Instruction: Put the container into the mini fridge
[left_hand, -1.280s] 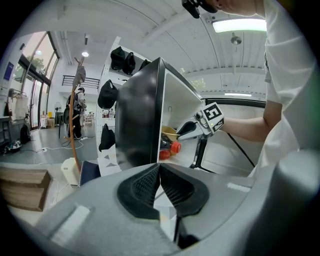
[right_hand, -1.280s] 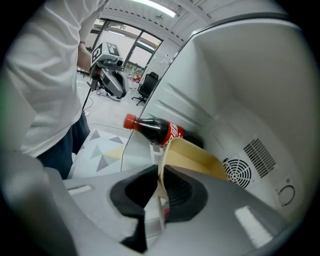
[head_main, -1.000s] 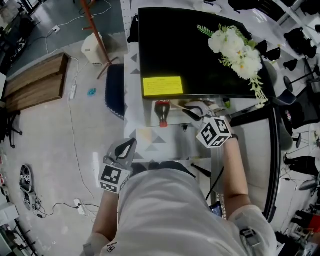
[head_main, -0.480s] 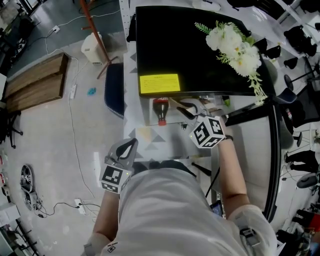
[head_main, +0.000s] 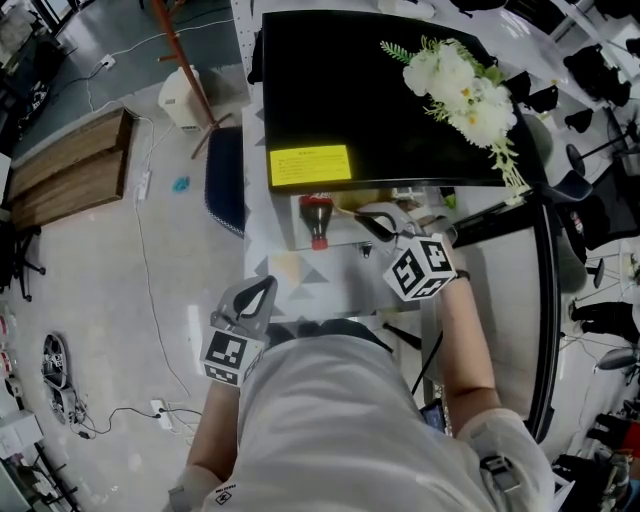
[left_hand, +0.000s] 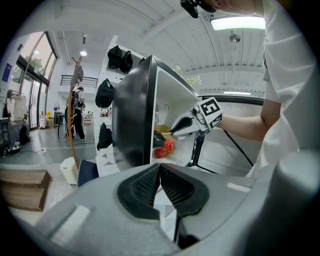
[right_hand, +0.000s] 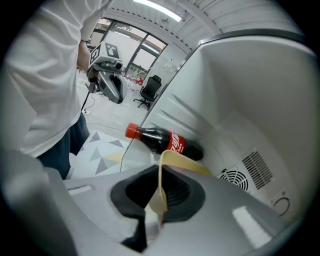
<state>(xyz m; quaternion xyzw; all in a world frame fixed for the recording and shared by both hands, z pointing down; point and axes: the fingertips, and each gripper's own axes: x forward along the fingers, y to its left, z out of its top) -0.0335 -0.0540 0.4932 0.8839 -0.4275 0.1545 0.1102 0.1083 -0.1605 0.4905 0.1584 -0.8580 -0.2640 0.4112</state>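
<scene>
Bright ceiling light (left_hand: 237, 22), sharp centres, dark fisheye-warped corners.

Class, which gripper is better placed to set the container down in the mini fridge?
Right. The right gripper is inside the mini fridge, jaws closing on the container rim beside the cola bottle; the left gripper hangs shut outside.
</scene>
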